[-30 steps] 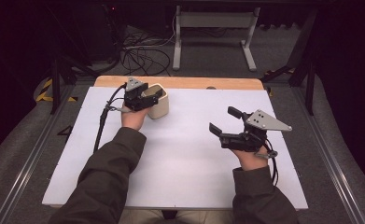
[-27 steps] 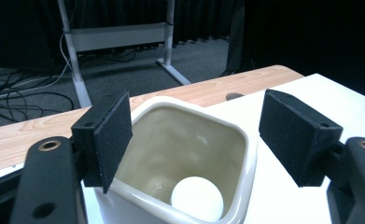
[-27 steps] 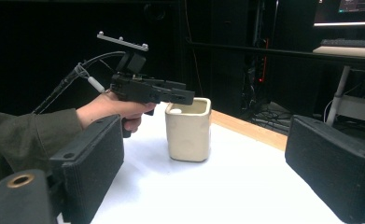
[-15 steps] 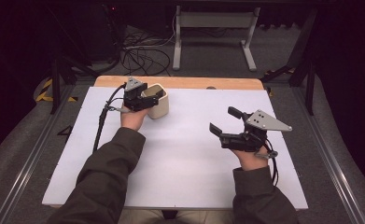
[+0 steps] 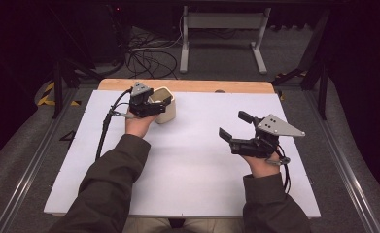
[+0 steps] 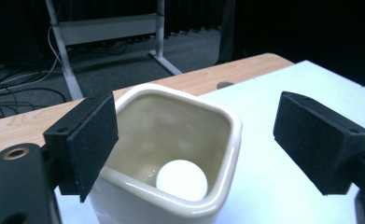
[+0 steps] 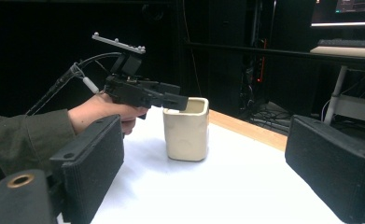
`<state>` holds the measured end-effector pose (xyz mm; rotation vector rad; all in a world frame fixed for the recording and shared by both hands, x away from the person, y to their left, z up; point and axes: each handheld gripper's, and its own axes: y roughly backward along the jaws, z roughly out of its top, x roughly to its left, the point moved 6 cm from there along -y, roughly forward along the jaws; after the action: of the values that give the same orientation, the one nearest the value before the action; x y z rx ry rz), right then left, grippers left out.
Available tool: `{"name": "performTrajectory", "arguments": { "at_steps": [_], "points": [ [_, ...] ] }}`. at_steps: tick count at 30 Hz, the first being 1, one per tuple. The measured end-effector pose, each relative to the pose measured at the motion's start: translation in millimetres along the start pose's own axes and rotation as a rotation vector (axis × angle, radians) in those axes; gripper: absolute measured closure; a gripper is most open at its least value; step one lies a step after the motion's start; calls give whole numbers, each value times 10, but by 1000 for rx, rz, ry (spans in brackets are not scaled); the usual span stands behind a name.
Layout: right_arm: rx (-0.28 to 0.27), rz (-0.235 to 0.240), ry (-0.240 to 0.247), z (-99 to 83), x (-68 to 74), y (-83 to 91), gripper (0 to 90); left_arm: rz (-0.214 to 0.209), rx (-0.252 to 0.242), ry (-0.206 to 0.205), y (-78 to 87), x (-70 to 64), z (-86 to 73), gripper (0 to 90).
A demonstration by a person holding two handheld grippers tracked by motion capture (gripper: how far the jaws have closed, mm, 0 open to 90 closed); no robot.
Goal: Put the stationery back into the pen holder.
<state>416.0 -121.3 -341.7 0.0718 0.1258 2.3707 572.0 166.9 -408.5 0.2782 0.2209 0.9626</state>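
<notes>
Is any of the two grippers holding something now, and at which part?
Nothing is held. The left gripper hovers open above the cream cup, which holds a white ball; the right gripper is open, apart from them.

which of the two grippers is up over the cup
The left gripper, jaws open above the cream cup at the table's far side; the right gripper hangs apart over bare white table.

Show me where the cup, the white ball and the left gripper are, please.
cup (image 7: 186, 135), right gripper view, front wall.
white ball (image 6: 181, 180), left gripper view, its top, inside the cup.
left gripper (image 5: 159, 103), high view, between its fingertips.
</notes>
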Motion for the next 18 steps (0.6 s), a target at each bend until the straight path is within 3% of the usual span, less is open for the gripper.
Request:
{"name": "performTrajectory", "arguments": {
  "at_steps": [12, 18],
  "points": [
    [5, -2, 3, -11, -2, -12, 122, -31, -1, -32, 69, -120, 25, 94],
    [9, 0, 7, -13, 13, -21, 122, -51, -27, -18, 154, -154, 28, 81]
  ]
}}
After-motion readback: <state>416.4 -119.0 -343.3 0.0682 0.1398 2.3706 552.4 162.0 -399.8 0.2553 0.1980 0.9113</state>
